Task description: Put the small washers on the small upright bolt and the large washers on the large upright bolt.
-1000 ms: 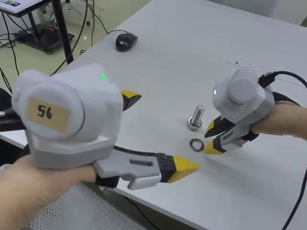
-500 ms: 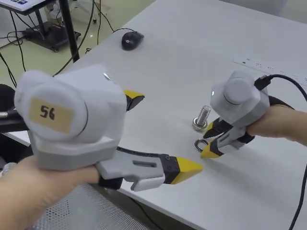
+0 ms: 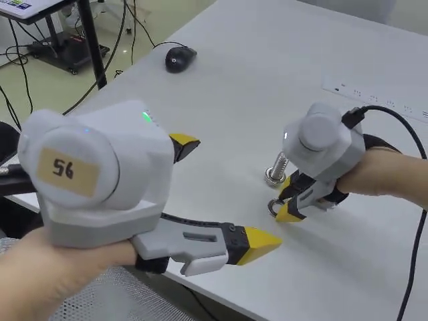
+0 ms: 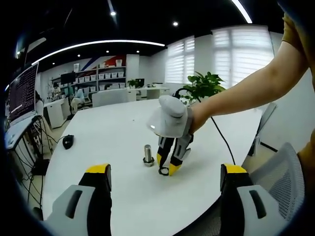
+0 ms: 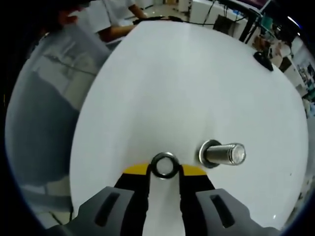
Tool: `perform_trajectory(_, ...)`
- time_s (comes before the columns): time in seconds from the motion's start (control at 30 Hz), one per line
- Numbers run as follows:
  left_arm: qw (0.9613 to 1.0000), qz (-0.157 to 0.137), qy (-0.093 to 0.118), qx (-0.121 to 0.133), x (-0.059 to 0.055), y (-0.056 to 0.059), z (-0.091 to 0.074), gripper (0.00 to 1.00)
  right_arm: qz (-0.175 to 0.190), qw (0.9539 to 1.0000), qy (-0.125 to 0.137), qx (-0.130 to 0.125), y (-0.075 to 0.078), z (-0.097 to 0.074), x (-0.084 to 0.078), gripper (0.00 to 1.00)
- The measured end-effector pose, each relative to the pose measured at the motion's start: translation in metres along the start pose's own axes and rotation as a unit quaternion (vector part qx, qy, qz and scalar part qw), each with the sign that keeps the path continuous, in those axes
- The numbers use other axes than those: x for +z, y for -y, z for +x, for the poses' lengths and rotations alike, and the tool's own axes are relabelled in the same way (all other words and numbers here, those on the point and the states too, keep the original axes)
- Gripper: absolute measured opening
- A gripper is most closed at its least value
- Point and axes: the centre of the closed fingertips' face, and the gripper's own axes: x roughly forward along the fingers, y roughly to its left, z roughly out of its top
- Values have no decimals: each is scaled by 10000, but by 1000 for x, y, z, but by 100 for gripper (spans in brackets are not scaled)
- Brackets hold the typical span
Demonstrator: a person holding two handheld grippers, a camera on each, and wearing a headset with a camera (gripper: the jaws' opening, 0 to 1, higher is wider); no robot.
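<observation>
A smooth white counter (image 3: 267,80) stretches across the head view. Toward its far side lies a black computer mouse (image 3: 180,58), and a pale printed paper strip (image 3: 374,100) lies flat near the right edge (its marks are too small to read). Beyond the counter, loose black cables (image 3: 17,67) run over the pale green floor (image 3: 40,87) beside a black metal stand (image 3: 90,40). In the left gripper view a leafy green potted plant (image 4: 202,87) stands before white window blinds (image 4: 236,59).
</observation>
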Motion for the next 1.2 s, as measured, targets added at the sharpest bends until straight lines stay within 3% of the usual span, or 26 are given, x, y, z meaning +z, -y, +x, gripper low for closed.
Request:
perform_trajectory(0.23, 10000, 27, -4, -36, 1, 1, 0, 91, -3, 9999, 108, 55, 0, 0, 1, 22)
perform_trajectory(0.47, 10000, 74, -14, -57, 1, 2, 0, 91, -170, 9998, 138, 16, 0, -19, 10, 22)
perform_trajectory(0.87, 9999, 75, 27, -111, 1, 6, 1, 91, -239, 9988, 158, -400, 34, -67, 18, 22)
perform_trajectory(1.07, 9999, 68, 30, -100, 1, 5, 1, 91, -303, 9979, 86, -572, 48, -73, 27, 22)
perform_trajectory(1.2, 9999, 46, 69, -78, 4, 2, 1, 91, -321, 9980, 108, -536, 53, -70, 32, 22)
